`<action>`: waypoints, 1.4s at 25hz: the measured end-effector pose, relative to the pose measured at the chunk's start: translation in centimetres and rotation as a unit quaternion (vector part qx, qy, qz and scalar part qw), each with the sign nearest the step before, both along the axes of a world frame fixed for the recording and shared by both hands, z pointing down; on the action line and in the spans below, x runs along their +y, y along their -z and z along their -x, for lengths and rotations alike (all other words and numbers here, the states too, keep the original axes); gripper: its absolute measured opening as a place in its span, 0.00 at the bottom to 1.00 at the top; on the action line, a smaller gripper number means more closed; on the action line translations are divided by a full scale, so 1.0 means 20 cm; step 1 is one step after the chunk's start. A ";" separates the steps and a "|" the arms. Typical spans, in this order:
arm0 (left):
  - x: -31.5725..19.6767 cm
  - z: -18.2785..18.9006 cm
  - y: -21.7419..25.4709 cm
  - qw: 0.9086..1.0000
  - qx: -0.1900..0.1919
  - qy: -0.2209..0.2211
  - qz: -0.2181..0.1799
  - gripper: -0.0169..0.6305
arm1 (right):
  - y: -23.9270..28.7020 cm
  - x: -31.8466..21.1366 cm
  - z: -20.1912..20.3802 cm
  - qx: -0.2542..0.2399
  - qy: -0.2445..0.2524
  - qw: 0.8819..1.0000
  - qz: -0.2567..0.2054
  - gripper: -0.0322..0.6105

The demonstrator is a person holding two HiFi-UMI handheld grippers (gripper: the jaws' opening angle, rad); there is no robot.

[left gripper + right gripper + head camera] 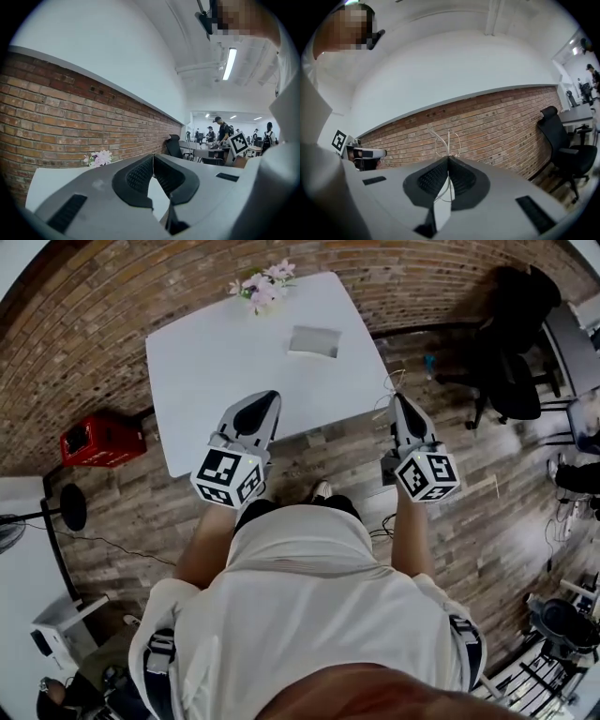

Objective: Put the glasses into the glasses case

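Note:
A grey glasses case lies near the far edge of the white table. My right gripper is held off the table's right front corner, shut on thin wire-framed glasses. In the right gripper view the wire loops of the glasses stick up past the closed tips of the right gripper. My left gripper hovers over the table's front edge. In its own view the left gripper is shut with nothing between its jaws.
A bunch of pink and white flowers stands at the table's far edge, close to the brick wall. A red crate sits on the floor at left. Black office chairs stand at right. People are far off.

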State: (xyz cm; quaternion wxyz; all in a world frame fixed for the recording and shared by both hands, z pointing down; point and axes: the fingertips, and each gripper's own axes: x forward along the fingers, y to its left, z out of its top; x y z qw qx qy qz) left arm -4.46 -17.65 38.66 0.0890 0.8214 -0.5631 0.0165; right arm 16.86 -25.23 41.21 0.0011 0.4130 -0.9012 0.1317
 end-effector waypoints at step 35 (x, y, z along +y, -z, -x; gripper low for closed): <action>-0.48 0.85 -0.20 0.992 0.051 0.101 0.046 0.05 | -0.15 -0.69 0.84 0.072 0.089 0.993 0.033 0.14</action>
